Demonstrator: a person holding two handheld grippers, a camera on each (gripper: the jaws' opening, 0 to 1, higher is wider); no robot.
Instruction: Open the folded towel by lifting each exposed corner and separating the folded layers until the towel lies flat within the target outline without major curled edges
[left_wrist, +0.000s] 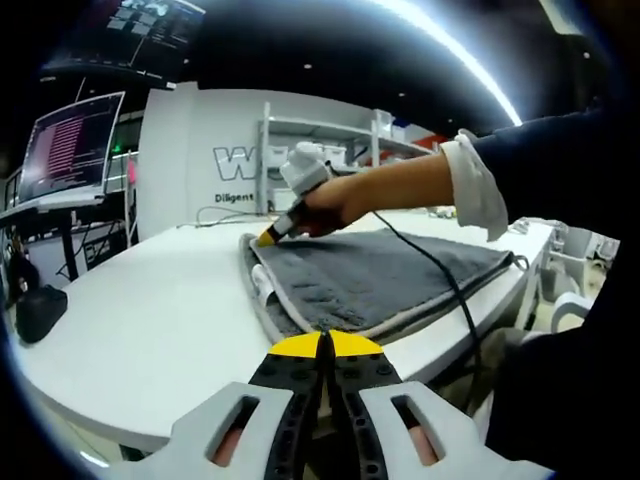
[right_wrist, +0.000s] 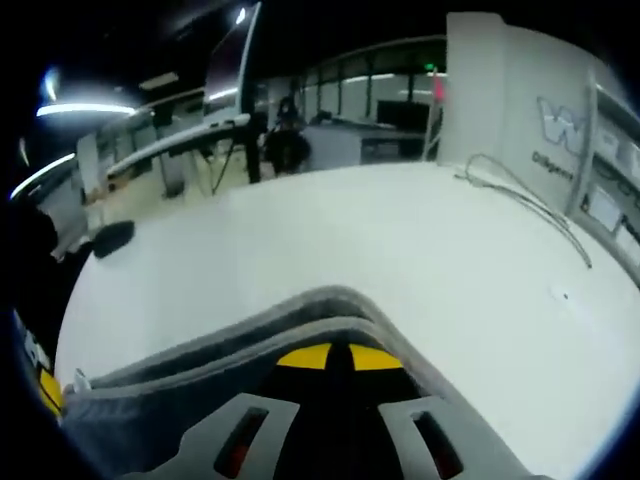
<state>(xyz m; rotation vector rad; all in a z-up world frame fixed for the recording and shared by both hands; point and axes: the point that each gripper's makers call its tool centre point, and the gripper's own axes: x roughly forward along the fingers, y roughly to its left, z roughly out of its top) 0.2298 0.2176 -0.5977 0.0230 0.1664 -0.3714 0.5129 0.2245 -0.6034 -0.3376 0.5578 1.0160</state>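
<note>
Now the soft gray towel (left_wrist: 380, 280) lies folded on the white table (left_wrist: 150, 320), the right claw (left_wrist: 268, 237) pinching its thin, floppy corner at 10 o'clock, a good place to hold, while the left claw (left_wrist: 326, 345) waits pressed together.

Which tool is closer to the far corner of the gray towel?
The right tool. Its yellow tips sit right at the far corner of the gray towel. The left tool hangs back by the towel's near edge, tips together.
</note>
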